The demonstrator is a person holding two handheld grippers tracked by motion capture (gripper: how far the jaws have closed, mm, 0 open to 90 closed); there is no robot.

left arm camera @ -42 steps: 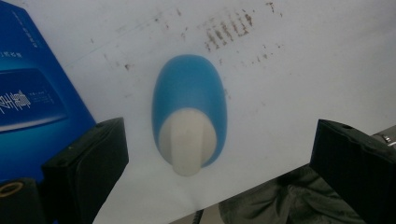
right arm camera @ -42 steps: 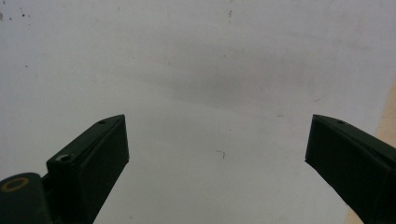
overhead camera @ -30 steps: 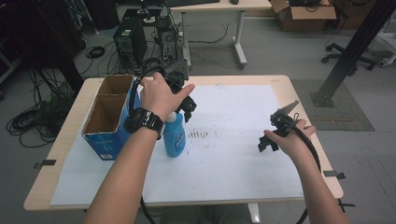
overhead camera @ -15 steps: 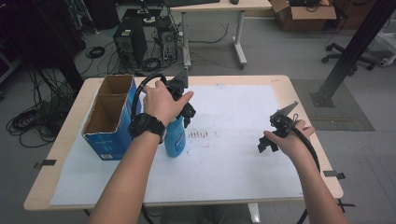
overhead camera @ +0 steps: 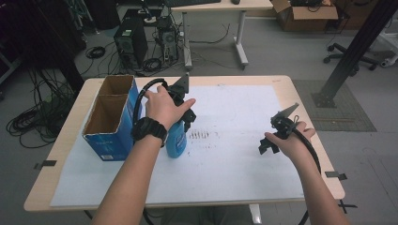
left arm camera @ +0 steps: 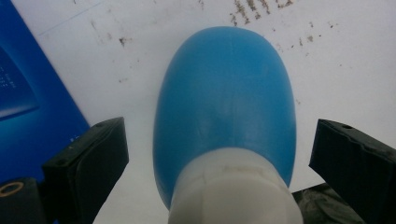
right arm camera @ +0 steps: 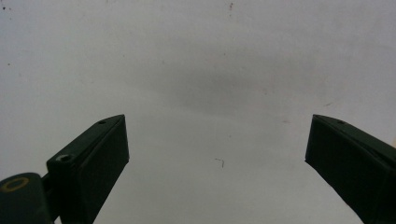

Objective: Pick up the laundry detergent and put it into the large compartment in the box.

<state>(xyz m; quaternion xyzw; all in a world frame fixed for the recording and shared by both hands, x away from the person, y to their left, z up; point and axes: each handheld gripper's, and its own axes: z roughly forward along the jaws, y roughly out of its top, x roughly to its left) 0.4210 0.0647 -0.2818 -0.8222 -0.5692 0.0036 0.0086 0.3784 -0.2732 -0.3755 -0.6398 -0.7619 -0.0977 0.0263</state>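
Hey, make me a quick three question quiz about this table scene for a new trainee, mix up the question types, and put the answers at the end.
1. True or false: the left gripper has its jaws clamped shut on the blue bottle.
2. Multiple choice: what lies under the right gripper? A) the cardboard box B) bare white paper C) a bottle cap
3. Short answer: on which side of the blue bottle, as the high view shows it, does the blue cardboard box stand?

Key
1. False. The jaws stand apart, one on each side of the bottle, with a gap showing.
2. B.
3. On its left, close beside it.
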